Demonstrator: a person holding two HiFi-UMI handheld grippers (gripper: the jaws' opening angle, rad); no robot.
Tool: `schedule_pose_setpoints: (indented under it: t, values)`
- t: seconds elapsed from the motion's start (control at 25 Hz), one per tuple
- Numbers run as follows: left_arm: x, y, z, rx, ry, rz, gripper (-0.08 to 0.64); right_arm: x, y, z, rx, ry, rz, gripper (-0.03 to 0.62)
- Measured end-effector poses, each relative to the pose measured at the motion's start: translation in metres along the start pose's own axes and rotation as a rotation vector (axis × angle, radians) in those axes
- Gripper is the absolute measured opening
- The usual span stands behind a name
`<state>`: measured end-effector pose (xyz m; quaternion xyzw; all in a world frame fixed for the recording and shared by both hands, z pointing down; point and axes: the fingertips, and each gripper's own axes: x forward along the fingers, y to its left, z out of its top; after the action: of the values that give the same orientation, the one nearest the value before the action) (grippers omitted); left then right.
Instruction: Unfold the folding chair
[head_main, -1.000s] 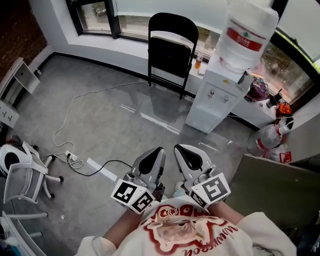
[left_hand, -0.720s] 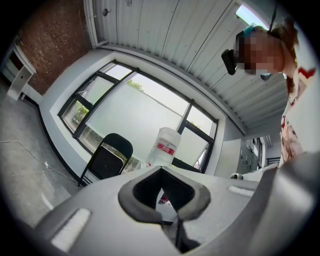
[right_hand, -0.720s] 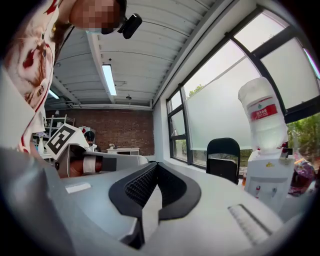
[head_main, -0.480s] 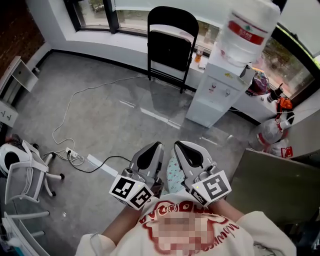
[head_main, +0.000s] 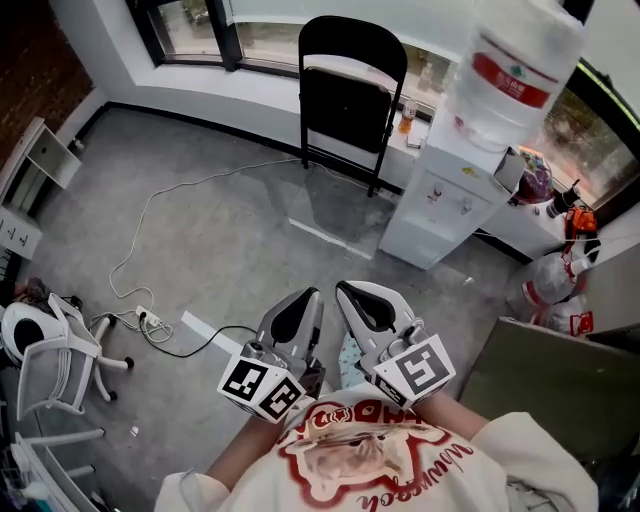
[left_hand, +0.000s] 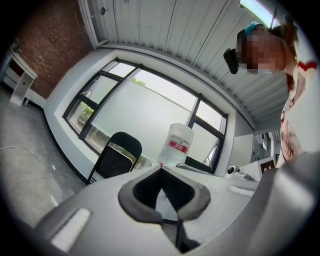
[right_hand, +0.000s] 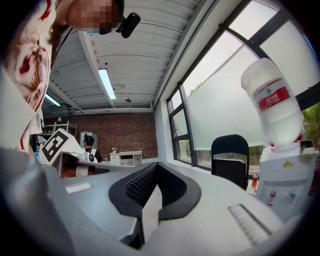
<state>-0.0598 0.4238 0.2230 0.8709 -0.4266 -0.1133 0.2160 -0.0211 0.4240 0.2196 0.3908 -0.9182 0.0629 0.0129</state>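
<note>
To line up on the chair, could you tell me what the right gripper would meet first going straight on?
The right gripper points over the floor, probably towards the white wall left of the folding chair, not the chair itself; depth is unclear.

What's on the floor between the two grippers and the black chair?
Just bare grey floor with one pale streak, seen in the head view. The white cable lies off to the side of the black chair.
</note>
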Motion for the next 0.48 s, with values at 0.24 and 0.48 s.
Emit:
schedule_pose_setpoints:
  t: [0.24,0.48]
  values:
    - [0.072,0.026,0.02,0.004,-0.011,0.002,0.0,0.043,-0.069,0.022,-0.011,-0.021,0.012,0.023]
    - [0.136,0.038,0.035,0.018,-0.015,-0.002,0.0,0.074,-0.129,0.043,-0.001,-0.049,0.014,0.023]
